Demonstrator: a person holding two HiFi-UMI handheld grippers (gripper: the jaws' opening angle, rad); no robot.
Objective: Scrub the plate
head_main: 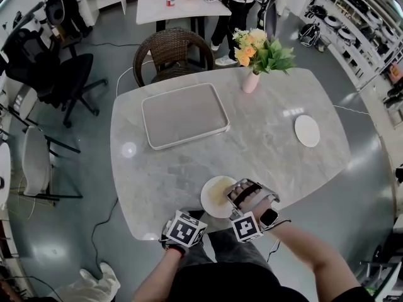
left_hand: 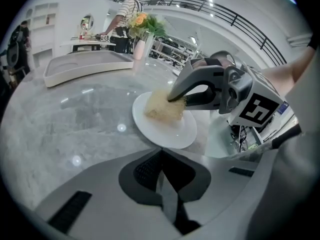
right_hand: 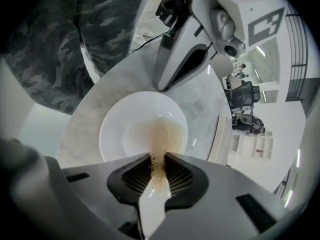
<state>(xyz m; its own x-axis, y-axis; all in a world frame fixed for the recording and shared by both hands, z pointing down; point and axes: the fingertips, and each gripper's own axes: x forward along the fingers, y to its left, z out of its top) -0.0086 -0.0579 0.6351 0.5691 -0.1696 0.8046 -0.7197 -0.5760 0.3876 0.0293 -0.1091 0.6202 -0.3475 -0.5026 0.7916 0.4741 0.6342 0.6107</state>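
Yellow pad [right_hand: 162, 134], clamped in the right tool [right_hand: 158, 160], should press flat and circle the whole white plate [right_hand: 117, 134]; the closed, empty left tool [left_hand: 161, 156] could steady its rim.

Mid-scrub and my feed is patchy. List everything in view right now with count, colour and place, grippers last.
grey marble table: one, grey, centre of the head view
rectangular tray: one, white, table's far left
pale vase of flowers: one, yellow and orange blooms, far side, right of the tray
small plate: one, white, table's right side
white round plate: one, white, table's near edge
yellow scrub pad: one, yellow, lying on the white round plate
wicker chair: one, brown, behind the table
office chair: one, black, floor at left
back table: one, white, a person beside it
right gripper: shut on the scrub pad
left gripper: shut, holding nothing, left of the plate
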